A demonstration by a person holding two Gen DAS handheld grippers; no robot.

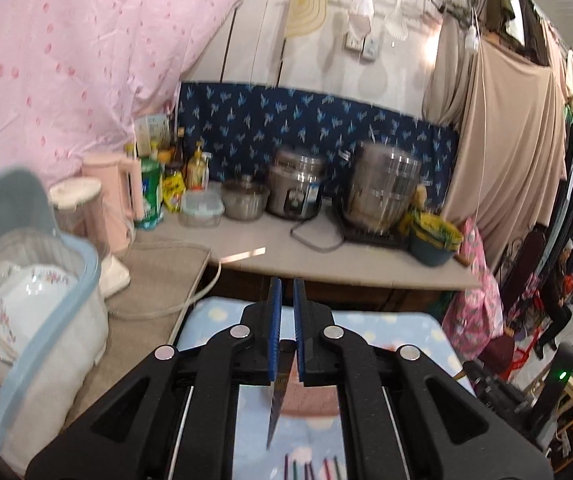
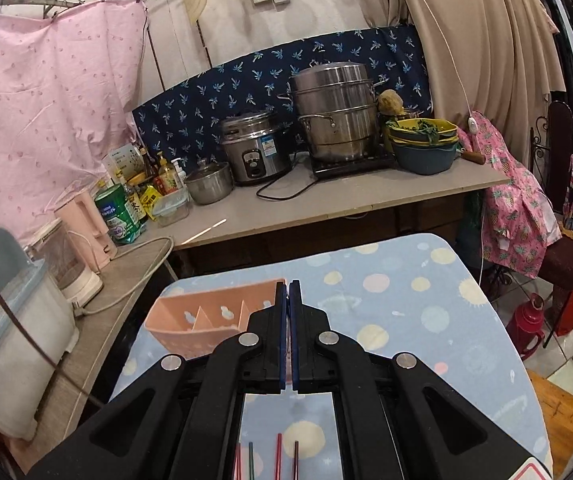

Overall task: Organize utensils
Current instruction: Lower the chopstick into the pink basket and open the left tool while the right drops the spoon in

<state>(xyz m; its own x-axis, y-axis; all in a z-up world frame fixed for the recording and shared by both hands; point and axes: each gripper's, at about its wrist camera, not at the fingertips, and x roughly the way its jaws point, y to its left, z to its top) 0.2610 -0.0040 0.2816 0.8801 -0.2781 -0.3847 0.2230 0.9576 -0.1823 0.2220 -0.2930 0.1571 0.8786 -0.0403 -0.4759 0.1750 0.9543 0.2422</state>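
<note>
My left gripper (image 1: 285, 285) is shut on a knife (image 1: 277, 404); its dark pointed blade hangs down between the blue pads above the dotted blue table. Part of a pink utensil holder (image 1: 306, 400) shows blurred below the blade. My right gripper (image 2: 287, 285) is shut with nothing visible between its pads. The pink divided utensil holder (image 2: 206, 320) stands on the blue table (image 2: 426, 300) just left of the right gripper's tips. Several coloured chopsticks (image 2: 278, 456) lie on the table under the right gripper; they also show in the left wrist view (image 1: 310, 468).
A kitchen counter (image 2: 286, 212) behind the table carries a rice cooker (image 2: 254, 152), a steel steamer pot (image 2: 334, 112), stacked bowls (image 2: 422, 144), bottles and a pink kettle (image 2: 86, 224). A dish box with plates (image 1: 26, 308) stands at left. A red thermos (image 2: 526, 328) stands on the floor.
</note>
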